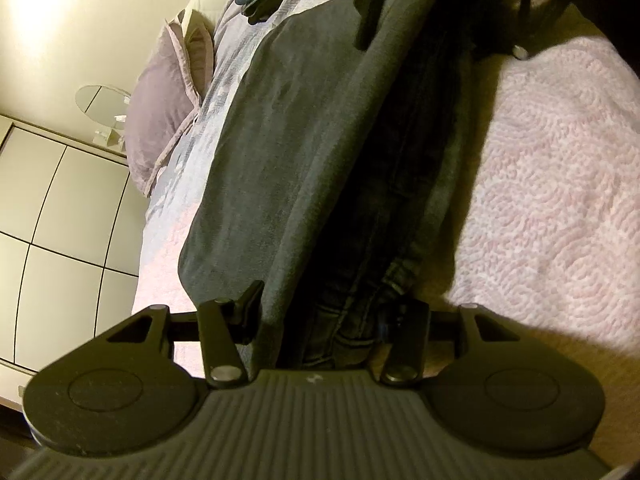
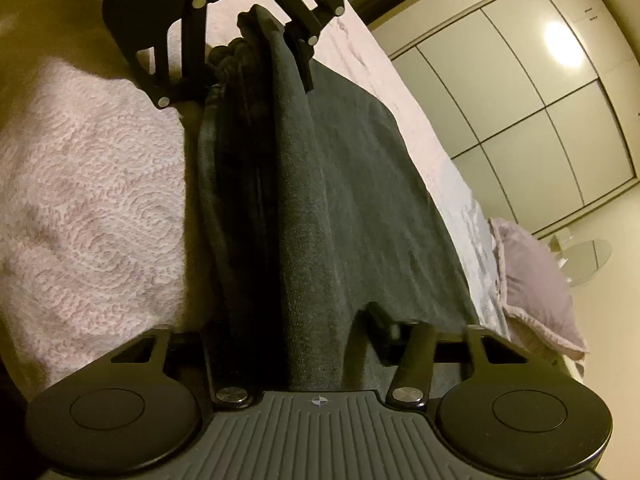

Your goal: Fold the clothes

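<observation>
Both tongs are clamped on opposite ends of a pair of dark grey jeans [image 1: 304, 168], the left tongs [image 1: 320, 320] at one end and the right tongs [image 2: 304, 344] at the other, holding the fabric stretched taut above the pink-quilted bed [image 1: 560, 184] near a lilac pillow [image 1: 160, 120].

Both tools are matte black: the left gripper [image 1: 320, 316] and right gripper [image 2: 304, 332] each have a ribbed grey centre plate flanked by two round discs. Silver screws pin the flat black link arms beside that plate. A small crosshair mark sits on the right gripper's plate edge.
</observation>
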